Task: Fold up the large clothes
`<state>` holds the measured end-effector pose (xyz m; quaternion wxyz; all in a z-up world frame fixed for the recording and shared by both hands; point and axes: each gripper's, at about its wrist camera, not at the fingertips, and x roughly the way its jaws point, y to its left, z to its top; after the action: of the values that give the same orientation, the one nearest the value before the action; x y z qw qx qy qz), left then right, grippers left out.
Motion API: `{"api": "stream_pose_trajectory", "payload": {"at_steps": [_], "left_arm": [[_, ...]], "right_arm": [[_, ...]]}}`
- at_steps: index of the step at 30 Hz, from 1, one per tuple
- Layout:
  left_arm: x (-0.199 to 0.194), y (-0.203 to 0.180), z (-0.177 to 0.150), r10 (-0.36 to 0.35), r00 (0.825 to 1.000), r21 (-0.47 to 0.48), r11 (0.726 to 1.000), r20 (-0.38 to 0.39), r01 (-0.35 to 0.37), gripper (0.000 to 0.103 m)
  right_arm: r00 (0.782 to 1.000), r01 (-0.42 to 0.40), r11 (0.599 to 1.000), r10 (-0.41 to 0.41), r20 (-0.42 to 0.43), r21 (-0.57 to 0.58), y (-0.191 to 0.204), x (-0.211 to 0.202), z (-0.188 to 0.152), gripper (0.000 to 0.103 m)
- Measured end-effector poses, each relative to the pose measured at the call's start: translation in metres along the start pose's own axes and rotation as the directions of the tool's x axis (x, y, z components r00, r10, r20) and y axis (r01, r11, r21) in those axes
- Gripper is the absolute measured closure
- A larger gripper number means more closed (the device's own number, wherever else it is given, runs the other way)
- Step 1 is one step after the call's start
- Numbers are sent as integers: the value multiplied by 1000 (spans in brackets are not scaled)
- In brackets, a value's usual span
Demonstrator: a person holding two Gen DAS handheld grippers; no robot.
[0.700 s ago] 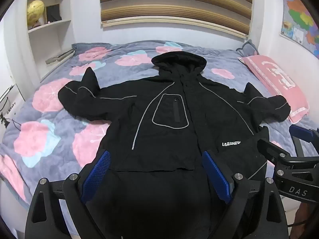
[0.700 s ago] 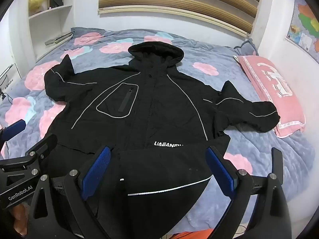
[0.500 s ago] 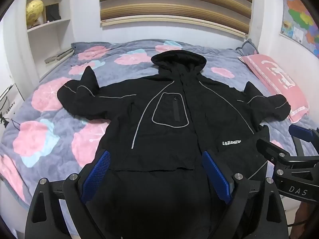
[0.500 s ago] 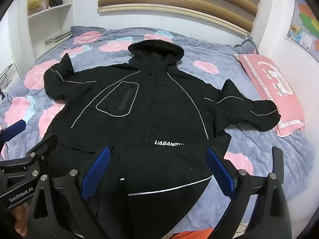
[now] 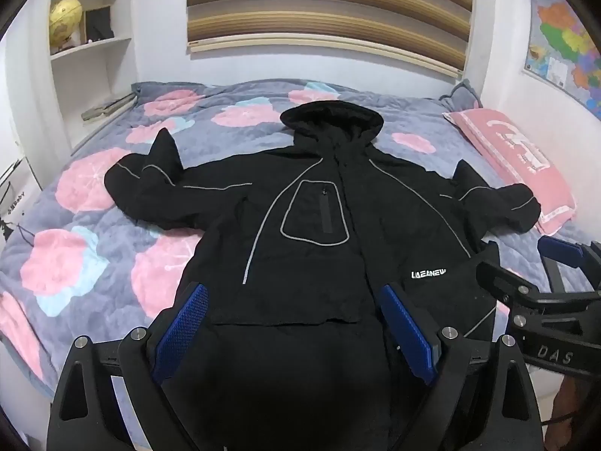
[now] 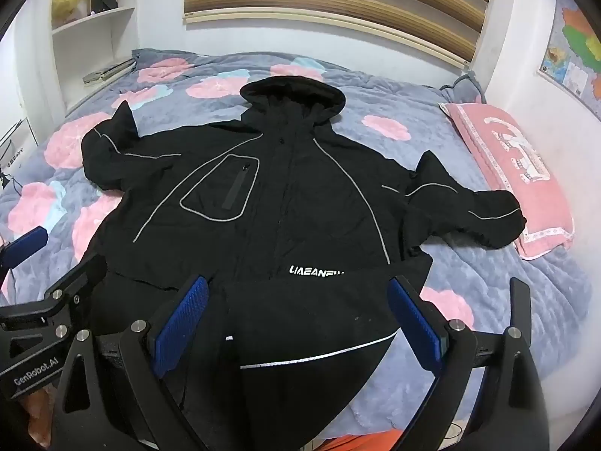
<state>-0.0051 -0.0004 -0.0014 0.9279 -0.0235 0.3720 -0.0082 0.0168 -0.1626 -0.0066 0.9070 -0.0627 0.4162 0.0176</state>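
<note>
Nothing much has shifted in the last half second; the jacket [image 5: 319, 225] lies where it lay, spread face-up across the bed [image 5: 75, 233], hood [image 5: 332, 120] toward the far wall, both sleeves thrown out sideways; my view has barely crept at all, so I read this as a pause before the first fold rather than a fold under way. My left fingers [image 5: 293, 334] stand released, spread wide, with only the near hem showing between them and no cloth pinched; my right fingers [image 6: 300, 327] are the same, released and wide, hovering over the near right corner where the hem already lies turned up below the white lettering [image 6: 317, 271]. Both hands tip down toward the near edge of the bed. The left sleeve [image 5: 150, 188] sits bunched over a pink flower, its cuff sticking up; the right sleeve [image 6: 469, 206] reaches nearly to the pink pillow [image 6: 518, 173], its cuff just beside it; I judge the sleeves will need bringing in over the chest; nothing is folded there yet, so the job is barely begun.
</note>
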Motion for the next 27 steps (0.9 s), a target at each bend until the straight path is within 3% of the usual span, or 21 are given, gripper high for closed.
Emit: {"api": "stream_pose_trajectory", "payload": {"at_steps": [13,16,22,27], "left_arm": [[11,26,3,27,999,-10,1000,-38,-28,9],[15,39,3,29,999,-20,999,-41,-30,9],[16,121,32,73,997,-101,992,31,-70,9],[32,212,77,151,982,-195,972,110,-128,9]], "right_arm": [[1000,-17,999,18,-22,27,16,17,13,6],[998,-57,997,58,-36,46,19,28,18,6],[989,-140,989,142,-31,45,45,49,45,6],[992,-126,991,126,-19,-38,92,75,74,6]]}}
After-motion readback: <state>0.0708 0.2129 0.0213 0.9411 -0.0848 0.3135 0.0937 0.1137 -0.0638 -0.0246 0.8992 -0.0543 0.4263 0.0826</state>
